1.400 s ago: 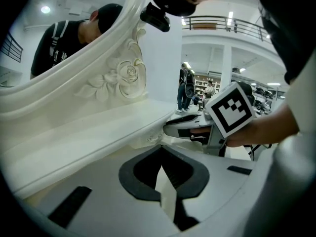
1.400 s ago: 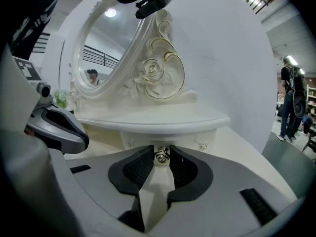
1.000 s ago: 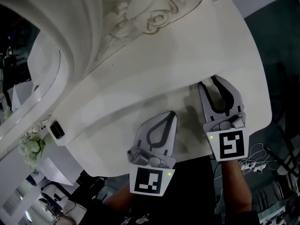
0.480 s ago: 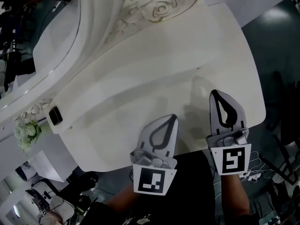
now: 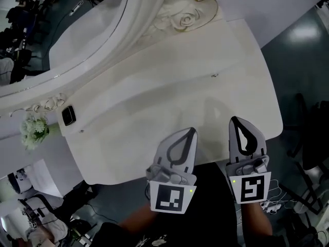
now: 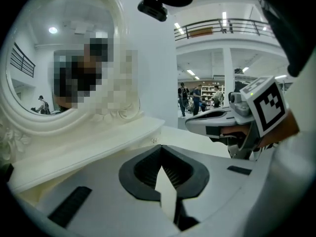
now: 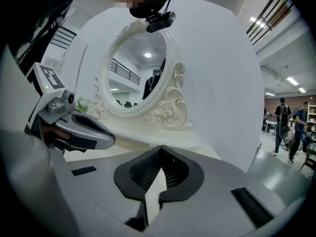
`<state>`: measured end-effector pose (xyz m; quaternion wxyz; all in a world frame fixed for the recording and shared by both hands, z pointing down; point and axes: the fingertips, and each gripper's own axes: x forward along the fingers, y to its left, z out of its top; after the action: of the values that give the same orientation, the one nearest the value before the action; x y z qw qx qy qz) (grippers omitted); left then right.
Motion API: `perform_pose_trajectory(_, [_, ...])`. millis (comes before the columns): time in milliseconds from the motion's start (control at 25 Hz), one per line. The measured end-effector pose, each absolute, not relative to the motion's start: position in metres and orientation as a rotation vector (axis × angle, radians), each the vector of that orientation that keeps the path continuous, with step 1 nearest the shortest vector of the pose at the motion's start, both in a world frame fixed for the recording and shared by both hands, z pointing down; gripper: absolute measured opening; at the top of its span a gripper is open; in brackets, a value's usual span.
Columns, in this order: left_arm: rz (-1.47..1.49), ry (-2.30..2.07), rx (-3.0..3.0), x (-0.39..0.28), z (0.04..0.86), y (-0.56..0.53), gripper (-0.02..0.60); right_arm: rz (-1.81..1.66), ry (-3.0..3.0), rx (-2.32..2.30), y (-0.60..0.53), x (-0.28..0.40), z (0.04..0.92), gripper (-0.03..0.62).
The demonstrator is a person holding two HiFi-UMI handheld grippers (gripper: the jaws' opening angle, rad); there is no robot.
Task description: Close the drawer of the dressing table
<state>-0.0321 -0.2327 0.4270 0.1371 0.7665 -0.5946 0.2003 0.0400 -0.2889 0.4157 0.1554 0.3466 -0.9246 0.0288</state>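
Note:
The white dressing table (image 5: 169, 81) fills the head view, seen from above. Its top hides the drawer, and no drawer front shows in any view. My left gripper (image 5: 191, 131) is shut with nothing in it and hovers over the table's near edge. My right gripper (image 5: 235, 120) is beside it, also shut and empty. In the left gripper view the fingertips (image 6: 161, 148) meet, with the right gripper (image 6: 217, 122) at the right. In the right gripper view the tips (image 7: 161, 149) meet, with the left gripper (image 7: 79, 130) at the left.
An oval mirror (image 5: 67, 30) with a carved rose (image 5: 186, 19) stands at the back of the table. A small black device (image 5: 68, 115) and white flowers (image 5: 35, 127) are at the table's left end. Dark floor and cables (image 5: 288, 199) lie to the right.
The right gripper's jaws, open a second ago, closed. Both grippers drew back from over the table toward its near edge and rose.

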Motion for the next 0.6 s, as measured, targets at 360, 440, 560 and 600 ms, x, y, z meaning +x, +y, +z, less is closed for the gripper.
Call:
perform_pose_trajectory(360, [0.508, -1.827, 2.288, -0.023, 0.374, -0.238, 0.001, 0.068, -2.729, 1.041, -0.272, 0.053, 0.358, -0.002])
perform_pose_trajectory(440, [0.477, -1.851, 2.303, -0.020, 0.360, -0.237, 0.002, 0.044, -2.735, 1.067, -0.270, 0.059, 0.347, -0.002])
perform_pose_trajectory(560, [0.438, -1.890, 2.323, -0.017, 0.340, -0.234, 0.000, -0.007, -2.747, 1.099, -0.264, 0.066, 0.330, -0.002])
perform_pose_trajectory(600, [0.430, -1.901, 2.332, -0.016, 0.334, -0.233, 0.002, -0.013, -2.749, 1.109, -0.262, 0.068, 0.326, -0.002])
